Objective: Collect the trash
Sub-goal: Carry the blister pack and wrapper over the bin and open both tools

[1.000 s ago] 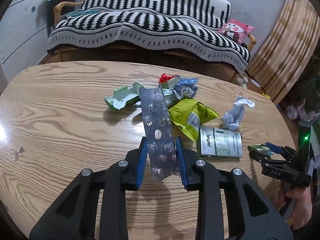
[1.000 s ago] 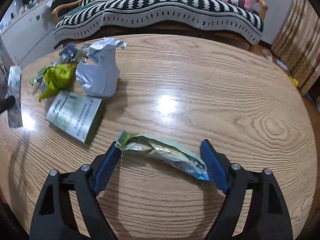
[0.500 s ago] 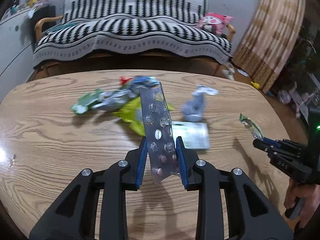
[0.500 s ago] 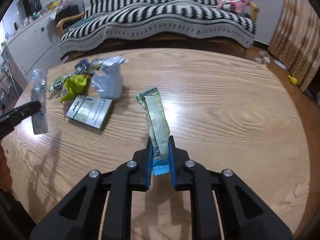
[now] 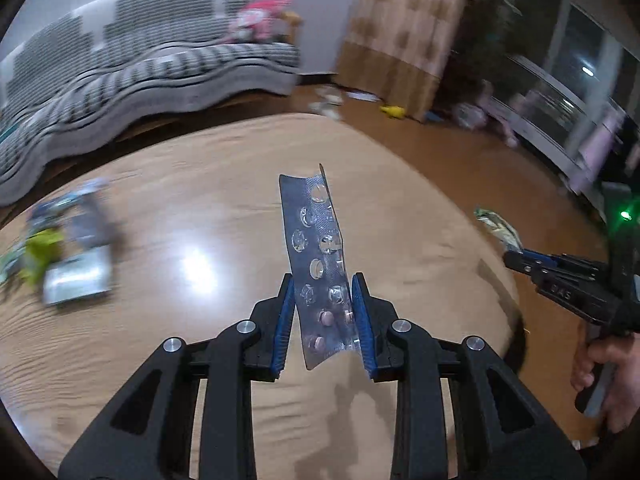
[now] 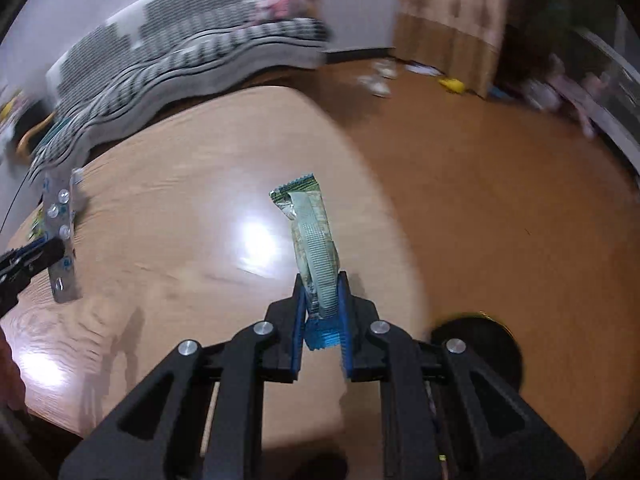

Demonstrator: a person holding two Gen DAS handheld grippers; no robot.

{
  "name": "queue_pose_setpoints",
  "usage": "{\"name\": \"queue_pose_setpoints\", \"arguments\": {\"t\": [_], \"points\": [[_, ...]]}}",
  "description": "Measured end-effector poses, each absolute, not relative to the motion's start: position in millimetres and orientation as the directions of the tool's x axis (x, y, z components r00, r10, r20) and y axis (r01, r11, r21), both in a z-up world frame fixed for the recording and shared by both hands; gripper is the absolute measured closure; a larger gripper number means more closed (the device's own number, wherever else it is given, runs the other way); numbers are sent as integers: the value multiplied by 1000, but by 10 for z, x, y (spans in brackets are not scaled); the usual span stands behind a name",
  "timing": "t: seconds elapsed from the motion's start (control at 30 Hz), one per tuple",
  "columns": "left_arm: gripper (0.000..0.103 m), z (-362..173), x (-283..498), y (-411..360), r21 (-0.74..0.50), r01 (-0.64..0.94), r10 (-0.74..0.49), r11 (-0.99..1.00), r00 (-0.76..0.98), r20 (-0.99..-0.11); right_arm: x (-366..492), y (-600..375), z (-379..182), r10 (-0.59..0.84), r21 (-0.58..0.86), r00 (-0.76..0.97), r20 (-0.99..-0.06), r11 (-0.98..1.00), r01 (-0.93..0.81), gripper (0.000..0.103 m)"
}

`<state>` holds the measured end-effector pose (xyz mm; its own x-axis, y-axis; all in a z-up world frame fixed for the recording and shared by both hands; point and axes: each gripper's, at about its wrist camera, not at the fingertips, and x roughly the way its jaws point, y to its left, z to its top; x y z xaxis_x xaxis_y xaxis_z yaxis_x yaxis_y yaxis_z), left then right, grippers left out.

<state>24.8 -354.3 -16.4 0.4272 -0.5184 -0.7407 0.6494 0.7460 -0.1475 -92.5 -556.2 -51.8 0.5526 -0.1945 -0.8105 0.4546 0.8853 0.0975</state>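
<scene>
My left gripper [image 5: 323, 300] is shut on a silver pill blister strip [image 5: 316, 248], which stands up between the blue pads above the wooden table [image 5: 200, 184]. My right gripper [image 6: 320, 304] is shut on a green and blue snack wrapper [image 6: 314, 240] that sticks up from its jaws. In the left wrist view the right gripper [image 5: 516, 256] shows at the right edge with the wrapper [image 5: 498, 228] and a hand below it. In the right wrist view the blister strip [image 6: 60, 236] shows at far left. The remaining trash pile [image 5: 60, 248] lies blurred at the table's left.
A dark round container [image 6: 480, 344] sits on the floor just past the table's right edge. A striped sofa [image 5: 140, 64] stands behind the table, a curtain [image 5: 404, 28] and scattered small items [image 5: 392, 110] lie on the floor beyond.
Both grippers have swung to the right across the table with their loads. The right gripper closed on the wrapper and lifted it off the table; the trash pile has slid to the far left.
</scene>
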Motion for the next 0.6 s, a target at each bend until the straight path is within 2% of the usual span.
{"name": "queue_pose_setpoints", "arguments": {"t": [0.27, 0.6], "points": [[75, -354, -639, -4788, -178, 829, -628, 530, 243, -739, -1994, -6481, -947, -229, 146, 459, -858, 749, 646, 88], [75, -620, -1096, -5422, -167, 894, -632, 415, 151, -760, -2449, -6875, -1628, -129, 151, 328, -936, 695, 703, 88]]}}
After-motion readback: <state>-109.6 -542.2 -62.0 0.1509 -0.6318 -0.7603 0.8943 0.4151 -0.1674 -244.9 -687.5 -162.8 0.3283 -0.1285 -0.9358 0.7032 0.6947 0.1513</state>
